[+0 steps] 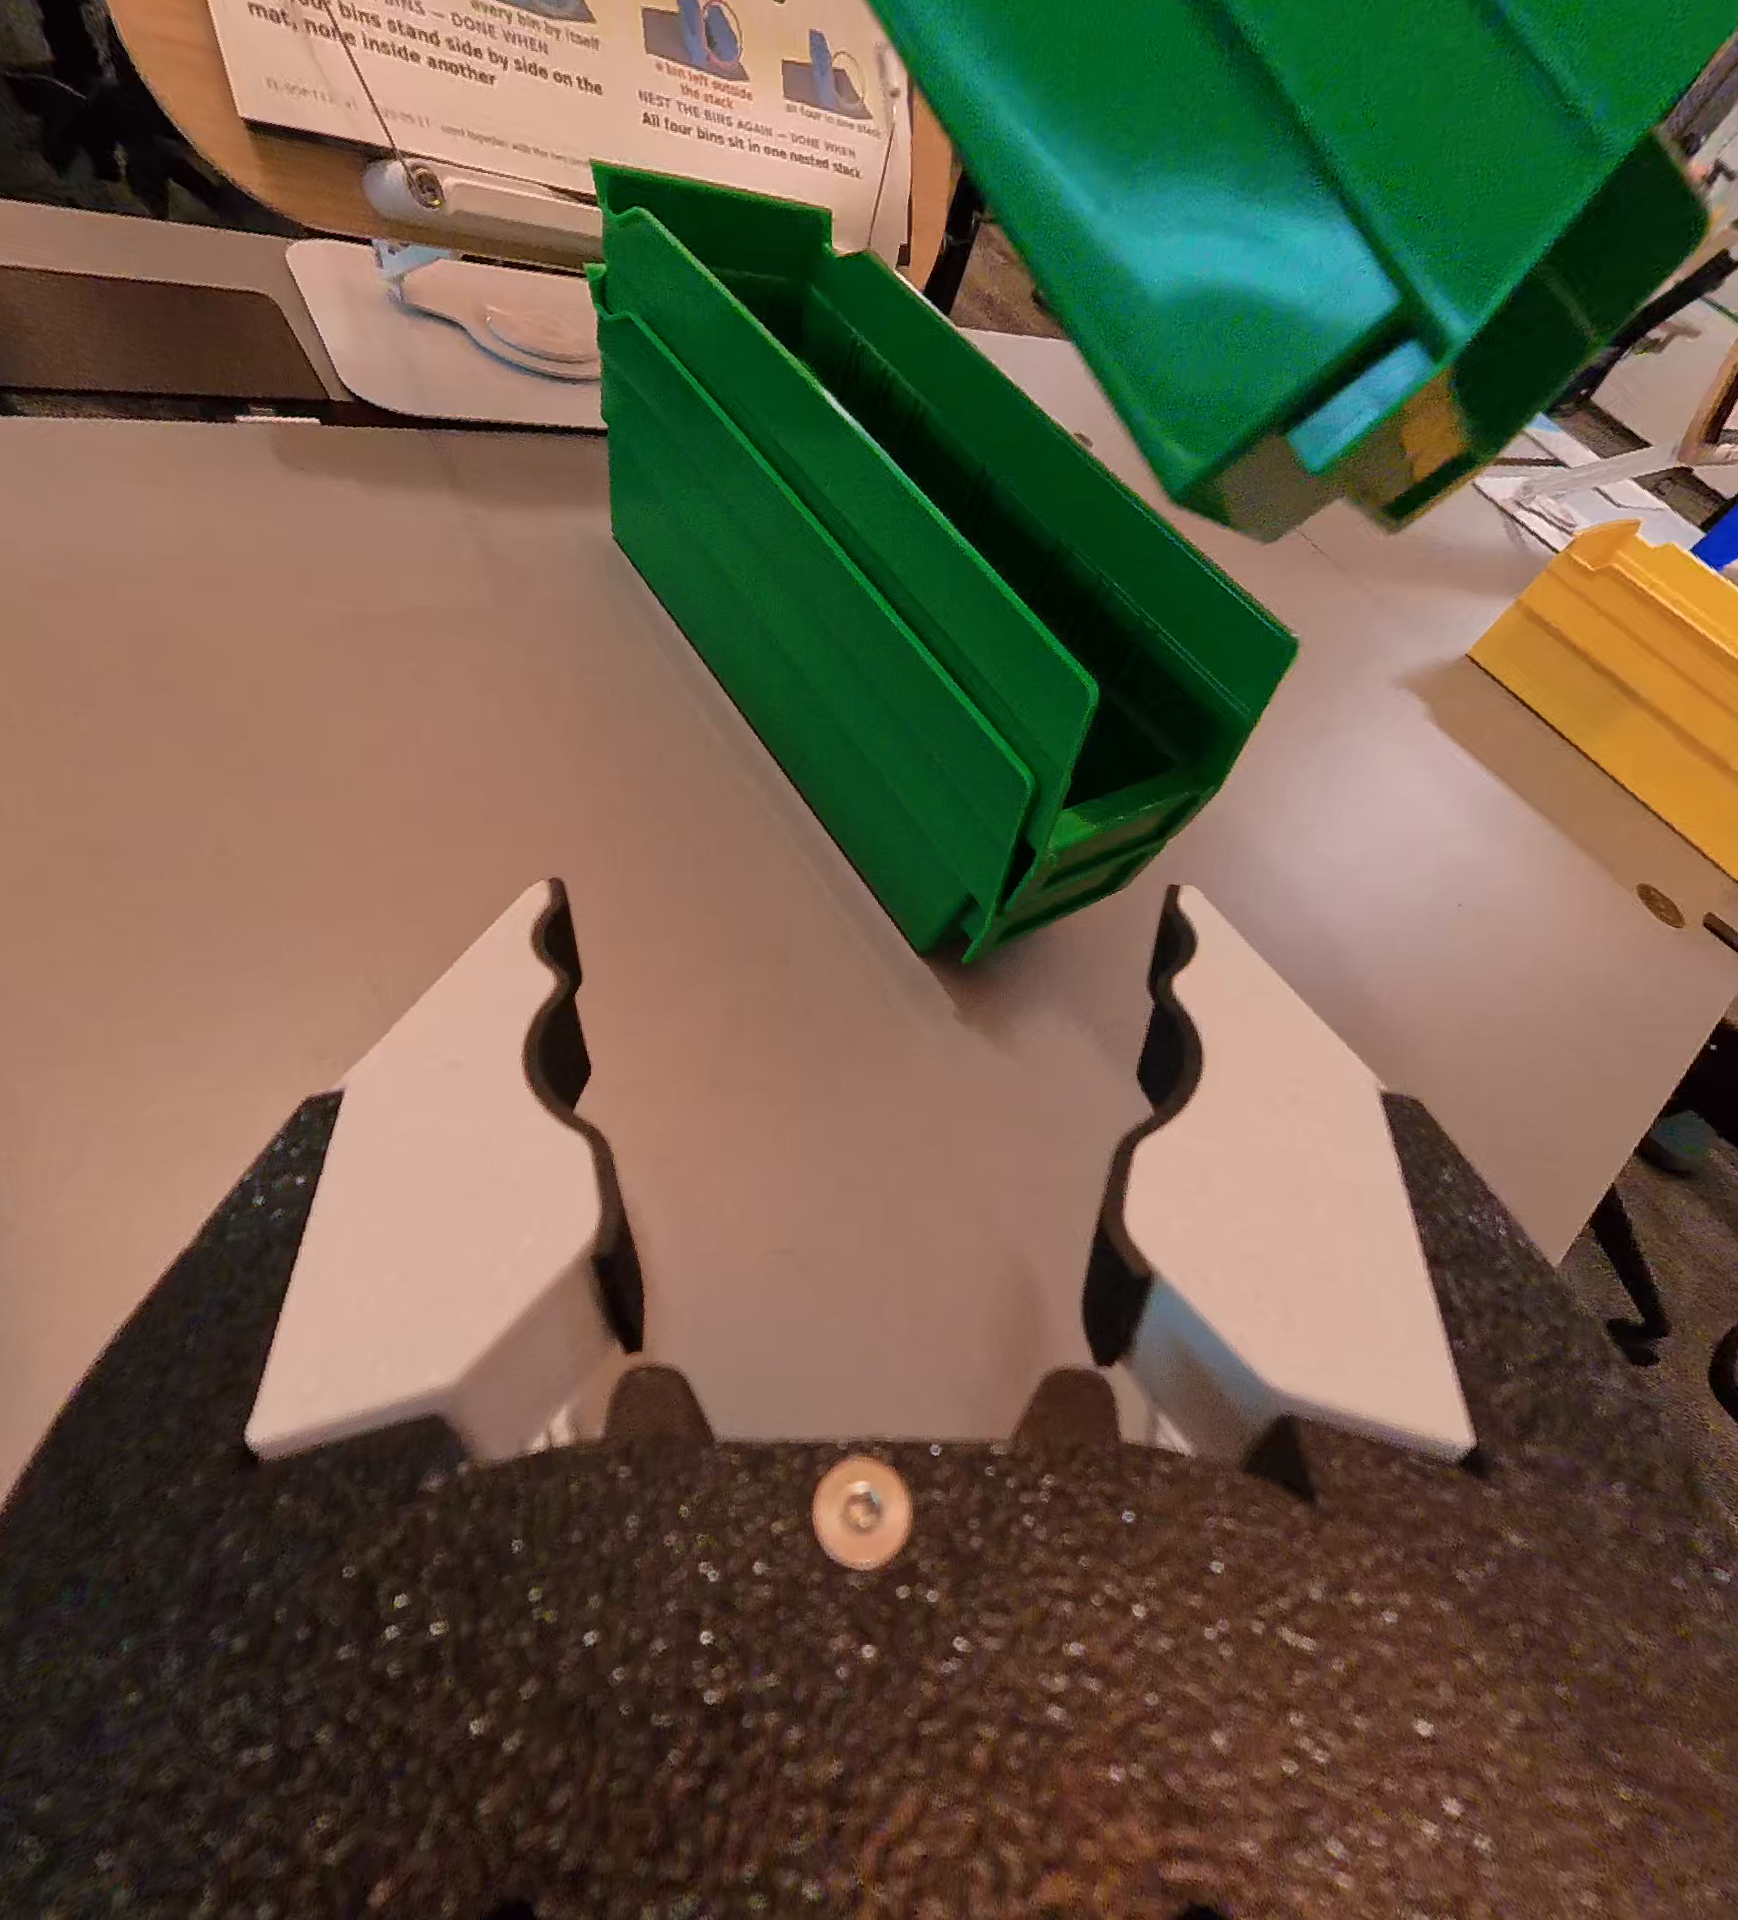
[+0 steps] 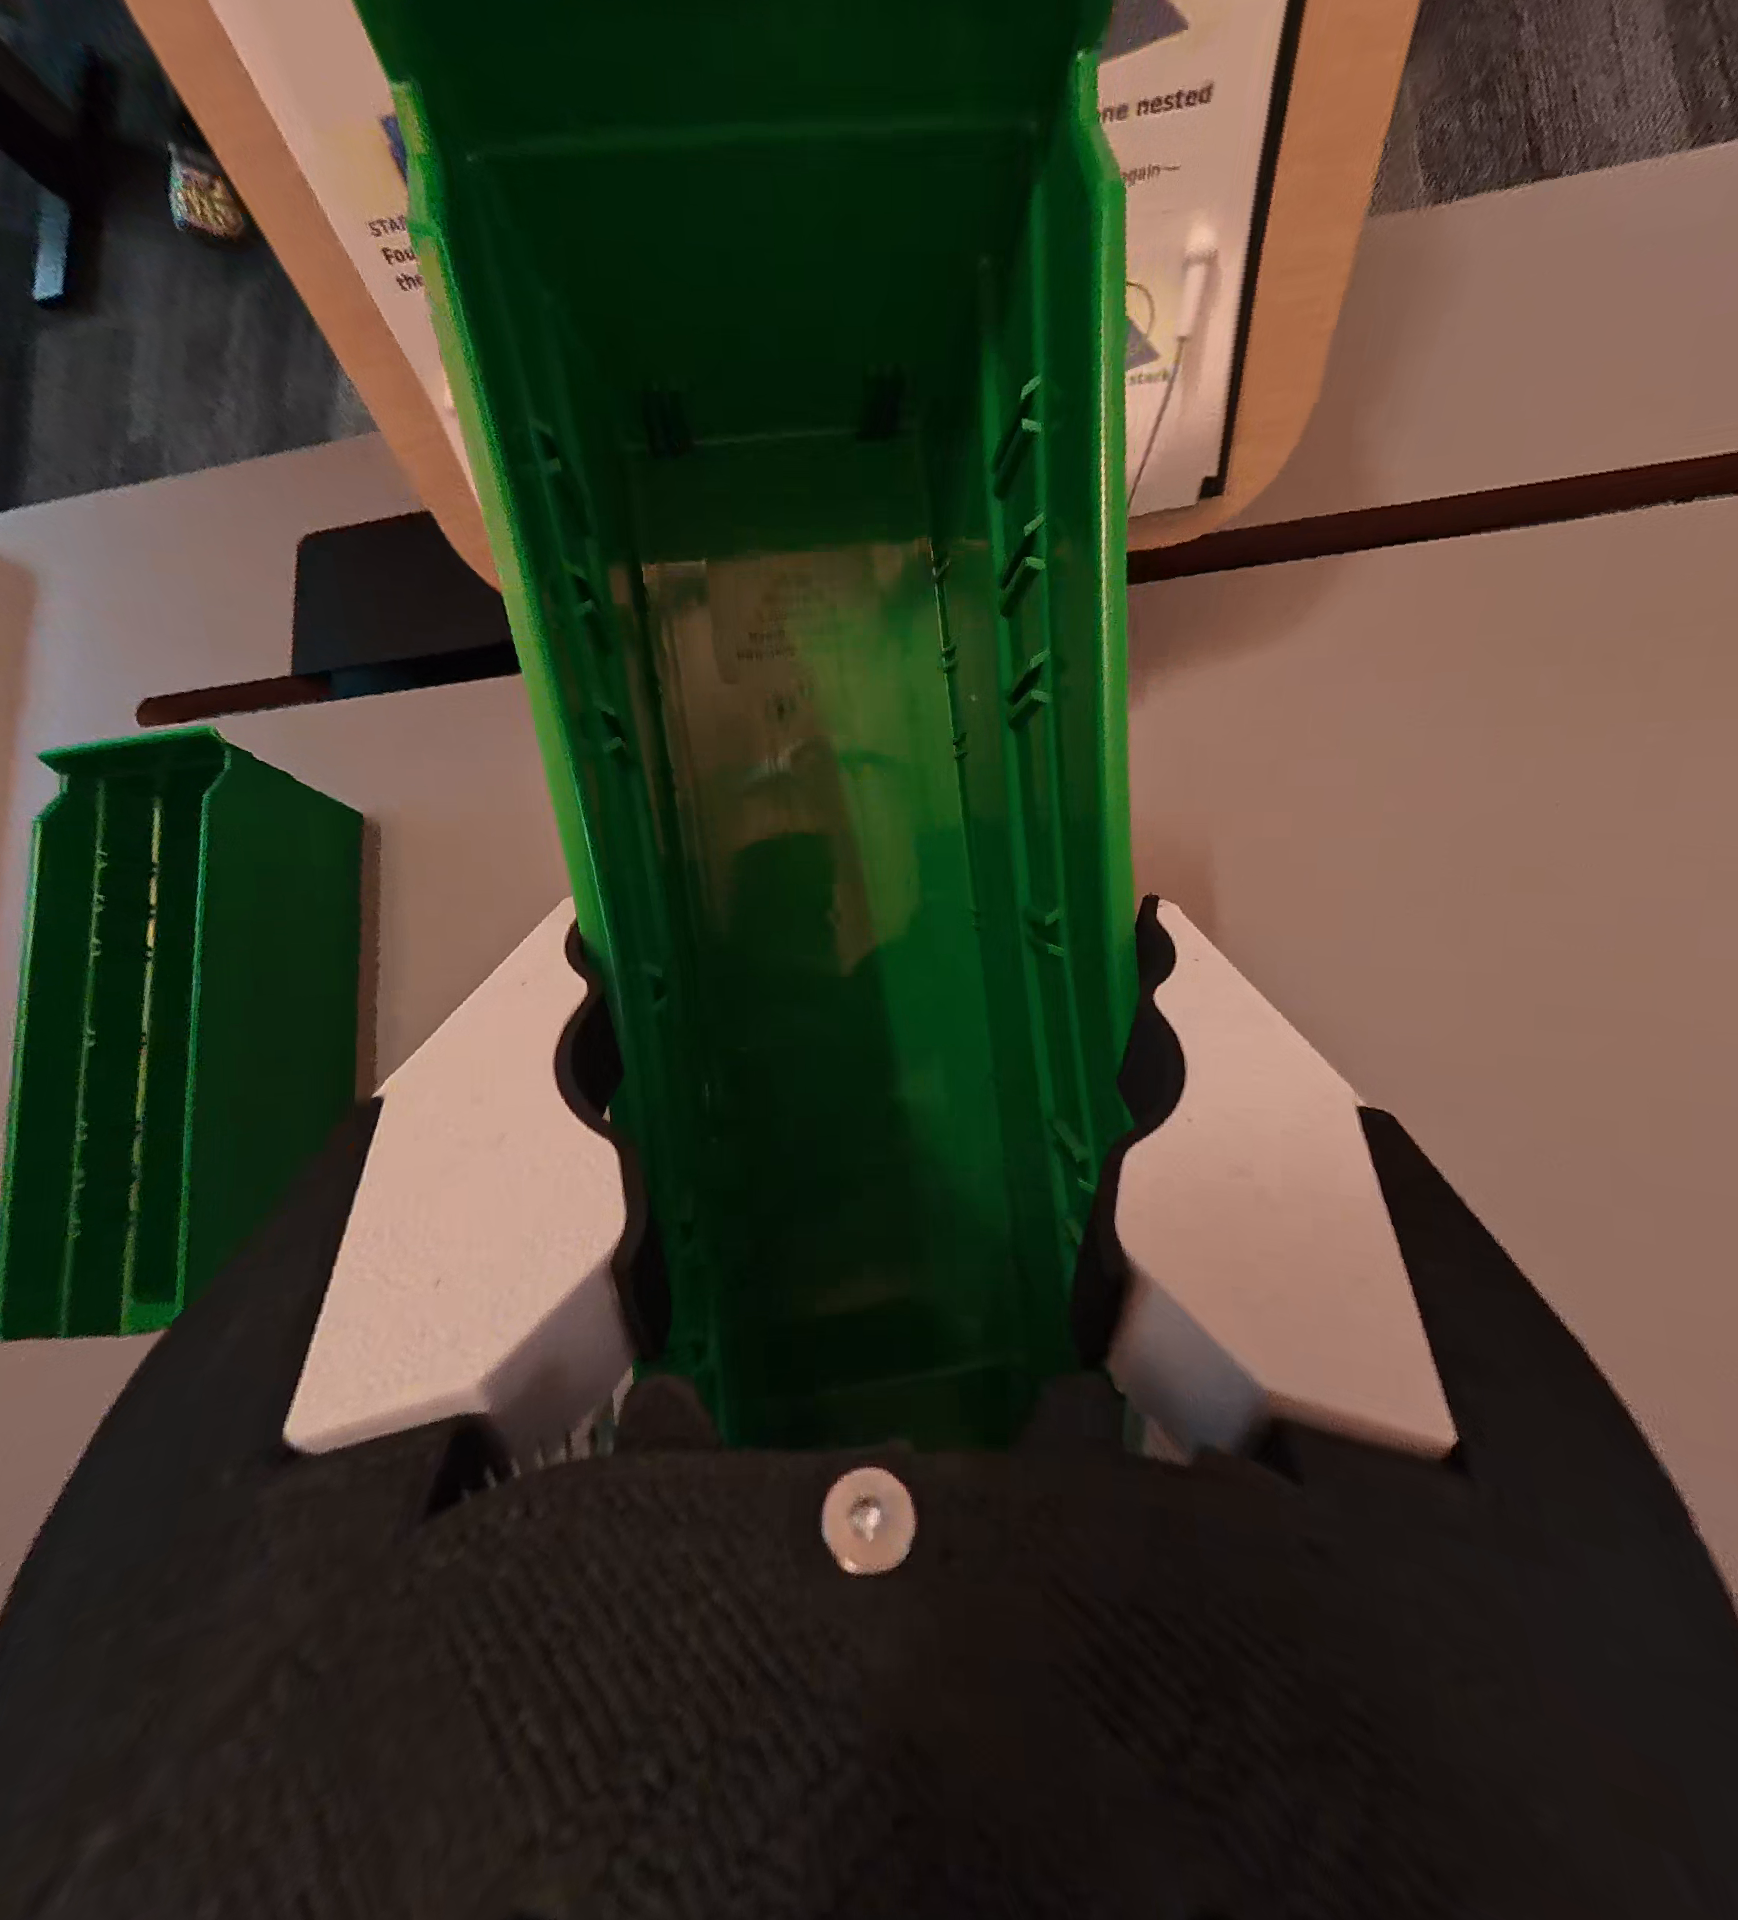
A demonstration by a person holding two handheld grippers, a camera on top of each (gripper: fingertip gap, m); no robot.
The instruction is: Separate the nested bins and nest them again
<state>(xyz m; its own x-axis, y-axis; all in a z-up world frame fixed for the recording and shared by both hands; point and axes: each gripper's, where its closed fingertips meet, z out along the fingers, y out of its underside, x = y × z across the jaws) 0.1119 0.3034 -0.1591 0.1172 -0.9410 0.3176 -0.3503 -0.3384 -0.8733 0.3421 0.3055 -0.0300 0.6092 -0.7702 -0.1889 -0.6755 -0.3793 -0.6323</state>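
Grey table [image 1: 221,675], bare over most of its surface. Nested green stack [image 1: 844,582] resting on it, at least two bins one inside the other, long axis running away from the left gripper [image 1: 860,1039] and slightly leftward. Near end of stack just ahead of left fingertips, a little right of centre. Left jaws spread wide, holding nothing.

Lifted green bin [image 2: 823,831] clamped by its side walls in the right gripper [image 2: 865,1039], clear of the table, long axis along the fingers, open side toward the camera.

Judged: left gripper nearer the stack; lifted bin well above and to its right.

Yellow bin [image 1: 1665,686] at the table's right edge, left view only. Interior of lifted bin, right view only; stack [image 2: 169,1039] there low left.
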